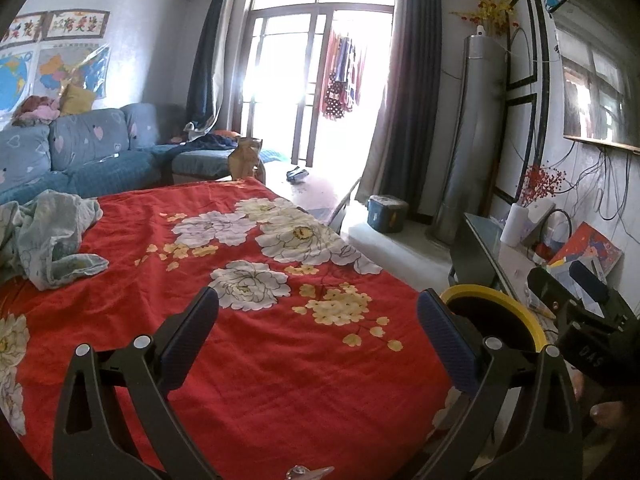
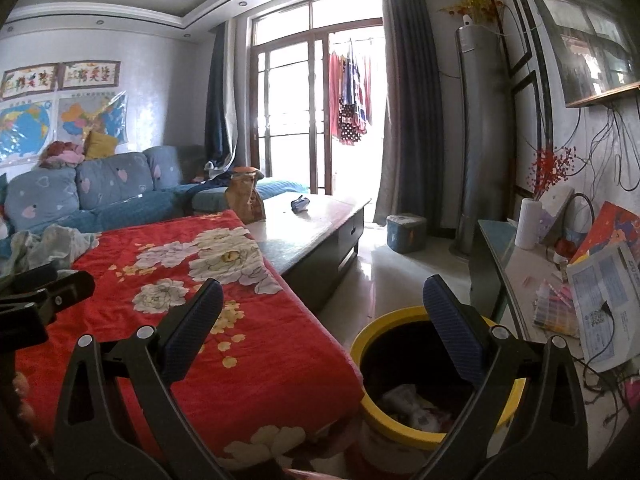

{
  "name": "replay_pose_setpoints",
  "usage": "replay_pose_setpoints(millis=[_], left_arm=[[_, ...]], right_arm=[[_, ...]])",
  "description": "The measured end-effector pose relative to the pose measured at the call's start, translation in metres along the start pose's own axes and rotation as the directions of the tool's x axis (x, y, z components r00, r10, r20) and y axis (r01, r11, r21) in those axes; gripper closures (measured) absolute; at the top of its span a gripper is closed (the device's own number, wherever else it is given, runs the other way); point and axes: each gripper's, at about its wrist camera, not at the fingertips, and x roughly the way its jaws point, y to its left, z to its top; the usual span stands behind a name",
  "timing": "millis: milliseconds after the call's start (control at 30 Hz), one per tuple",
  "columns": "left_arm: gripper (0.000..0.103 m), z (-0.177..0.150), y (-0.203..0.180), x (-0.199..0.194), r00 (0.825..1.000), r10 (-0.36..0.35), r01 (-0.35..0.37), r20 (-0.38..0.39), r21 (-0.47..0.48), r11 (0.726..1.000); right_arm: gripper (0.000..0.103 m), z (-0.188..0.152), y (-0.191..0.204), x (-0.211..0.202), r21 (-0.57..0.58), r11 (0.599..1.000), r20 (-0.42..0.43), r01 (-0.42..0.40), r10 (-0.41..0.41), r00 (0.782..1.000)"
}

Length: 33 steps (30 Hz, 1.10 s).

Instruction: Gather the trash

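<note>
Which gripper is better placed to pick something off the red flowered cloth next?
Probably the left gripper: it is open directly over the red flowered cloth. The right gripper, also open and empty, straddles the cloth's edge beside the yellow-rimmed round trash bin, which already holds scraps.

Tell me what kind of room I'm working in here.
Most likely a home living room. A blue sofa stands along the wall under maps, a low coffee table sits before glass balcony doors with laundry hanging outside, and a yellow-rimmed trash bin stands beside the red floral cloth.
</note>
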Motion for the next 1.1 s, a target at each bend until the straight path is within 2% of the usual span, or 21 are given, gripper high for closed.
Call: replay_pose_setpoints(millis=[1100], left_arm=[[0.006, 0.0, -0.0057, -0.0021, 1.0, -0.008, 0.008, 0.005, 0.006, 1.0]], right_arm=[[0.011, -0.0002, 0.0013, 0.001, 0.005, 1.0, -0.005, -0.003, 0.003, 1.0]])
